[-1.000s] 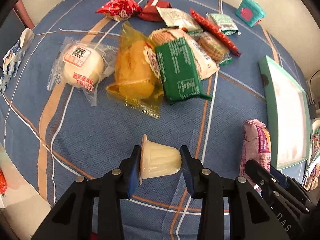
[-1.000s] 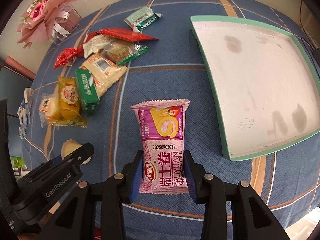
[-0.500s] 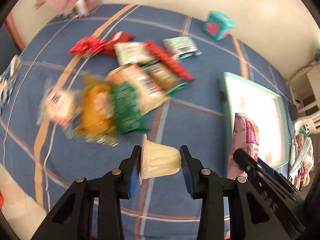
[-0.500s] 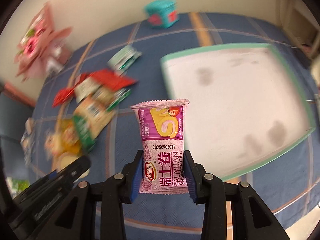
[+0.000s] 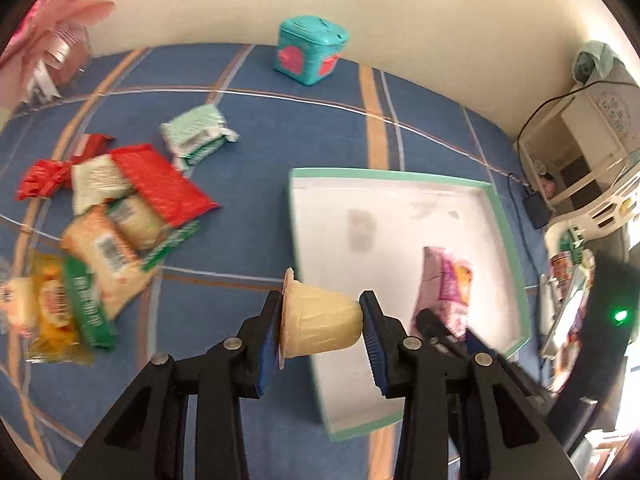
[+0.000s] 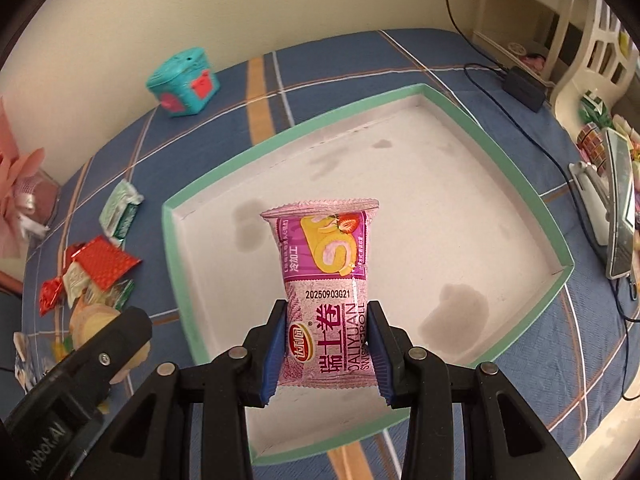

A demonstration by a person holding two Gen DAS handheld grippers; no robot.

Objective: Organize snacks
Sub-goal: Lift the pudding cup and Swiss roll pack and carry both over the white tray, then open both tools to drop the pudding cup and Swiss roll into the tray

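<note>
My left gripper [image 5: 321, 322] is shut on a cream jelly cup [image 5: 320, 320], held in the air over the near left edge of the white tray with the green rim [image 5: 400, 176]. My right gripper [image 6: 327, 346] is shut on a pink Swiss roll packet [image 6: 326, 280], held above the tray's [image 6: 224, 176] near part. The packet also shows in the left wrist view [image 5: 446, 288], over the tray's right side. The tray holds no snacks. A pile of snack packets [image 5: 116, 216] lies on the blue cloth left of the tray.
A teal cube box [image 5: 310, 50] stands at the back near the wall. A pink bouquet [image 5: 44, 40] sits at the far left. A cable and black adapter [image 6: 524, 84] lie right of the tray. White furniture [image 5: 592, 152] stands beyond the table's right edge.
Both grippers have lifted and swung right from the snack pile toward the tray, each still holding its snack. The tray now lies under both.
</note>
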